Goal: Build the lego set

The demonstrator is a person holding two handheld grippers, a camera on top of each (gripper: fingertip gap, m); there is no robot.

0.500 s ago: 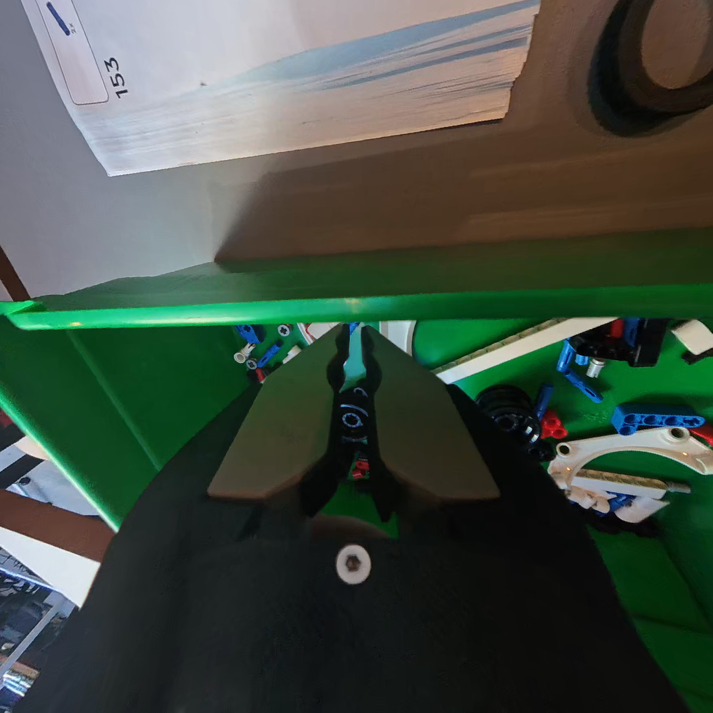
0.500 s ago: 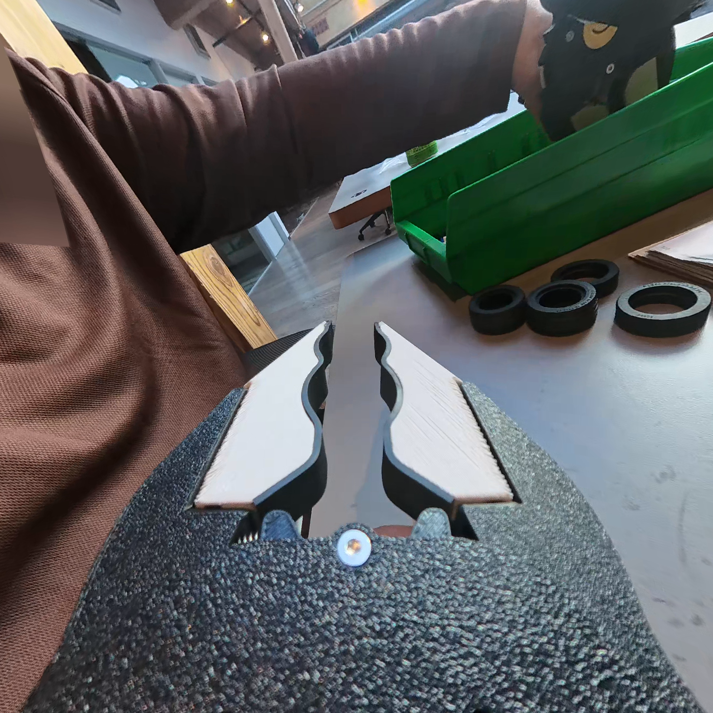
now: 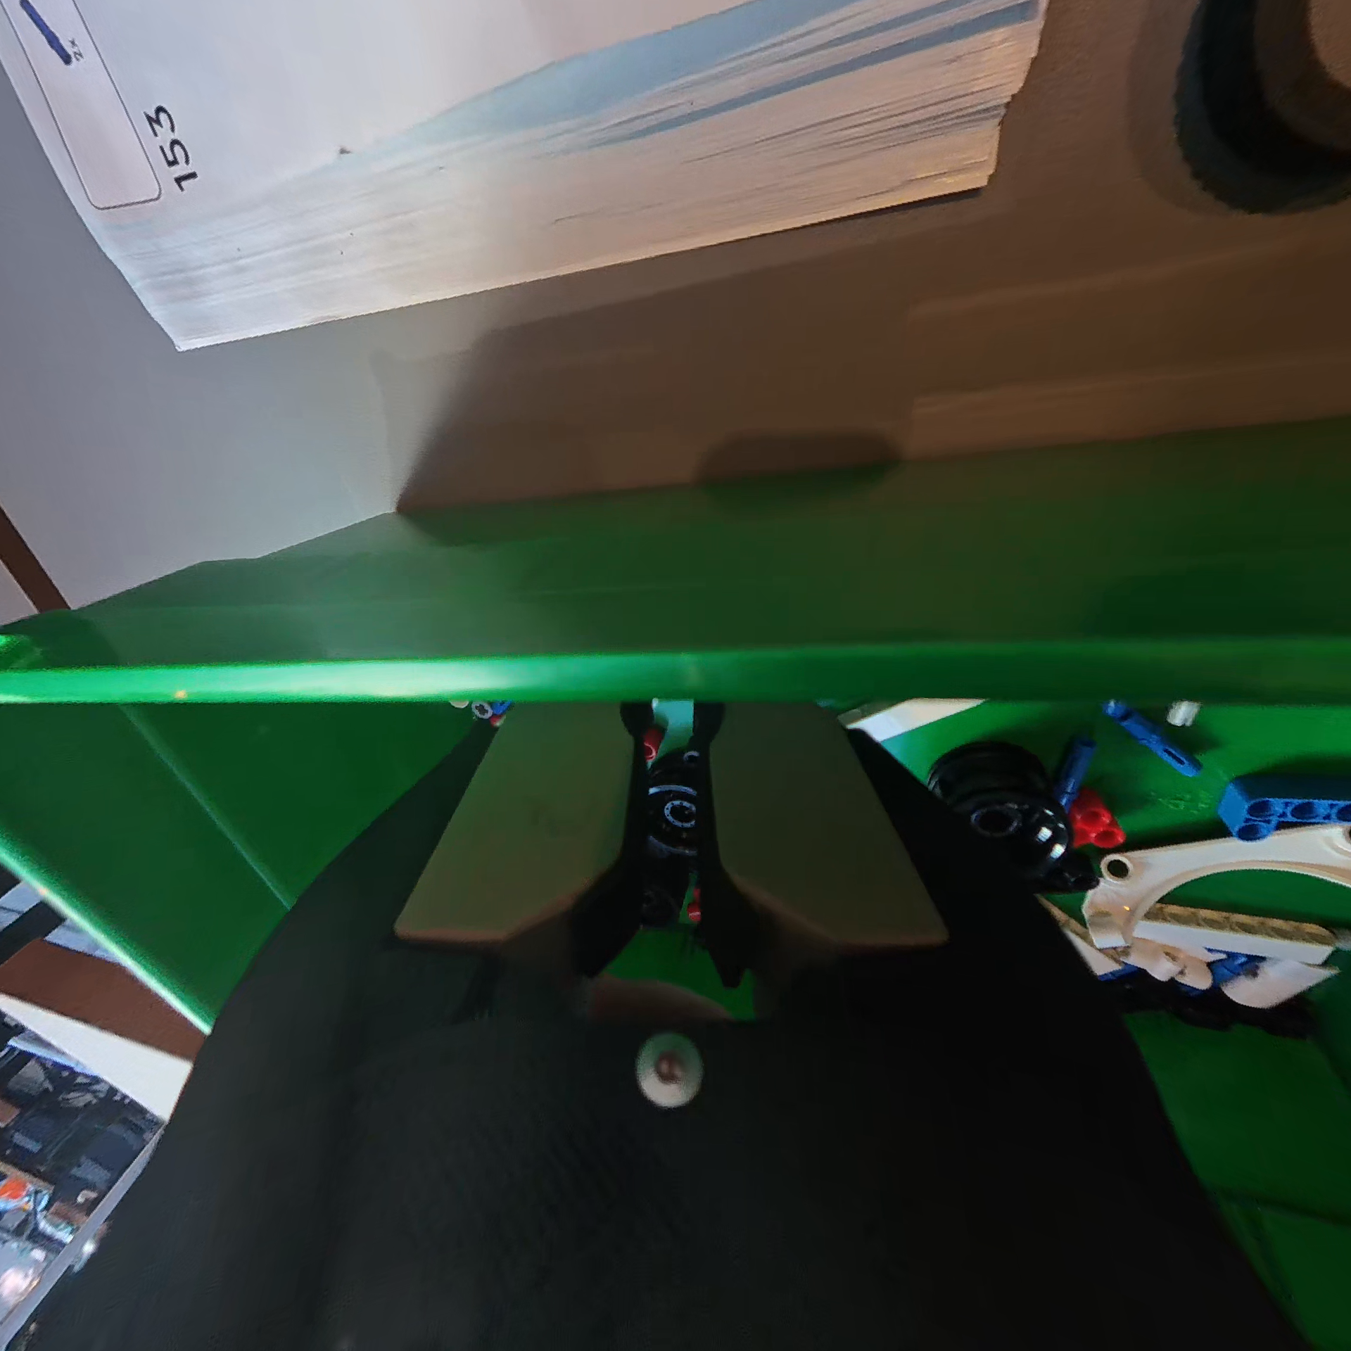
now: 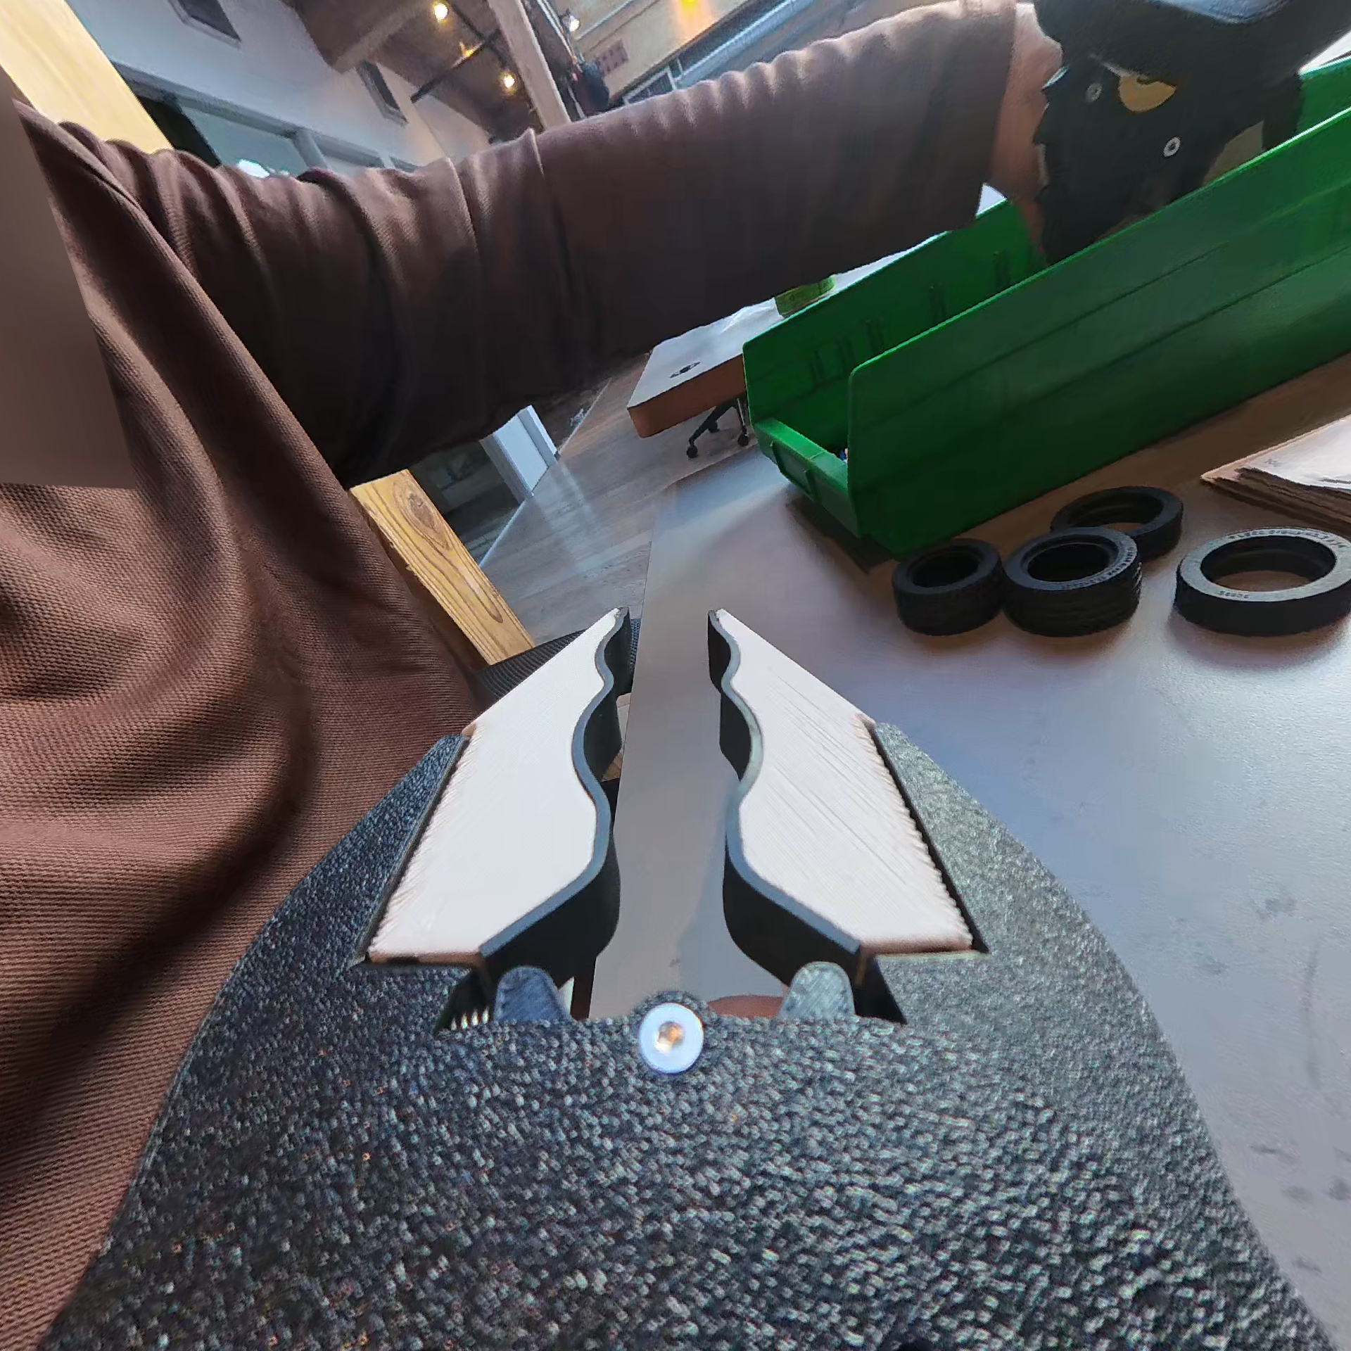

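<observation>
The build looks far from finished, to judge by the loose parts lying in the green bin (image 3: 219, 804): a black wheel hub (image 3: 994, 797), a blue beam (image 3: 1272, 804), a white arch (image 3: 1199, 877). Four tyres (image 4: 1067, 577) sit unfitted on the table (image 4: 1096, 804) beside the bin. The left gripper (image 3: 672, 720), down in the bin, is nearly closed around a small black round part (image 3: 676, 811); whether it grips is unclear. The right gripper (image 4: 669, 629) hangs open, empty. The manual (image 3: 512, 183) bears a printed page number; the tyres' raised lettering is unreadable.

Grey tabletop (image 4: 1060, 841) near; light wooden post (image 4: 439, 563) at left; polished grey floor (image 4: 585, 512) beyond; far table (image 4: 687, 387) with a chair base beneath; windows and warm ceiling lights (image 4: 441, 10) in the far background.
</observation>
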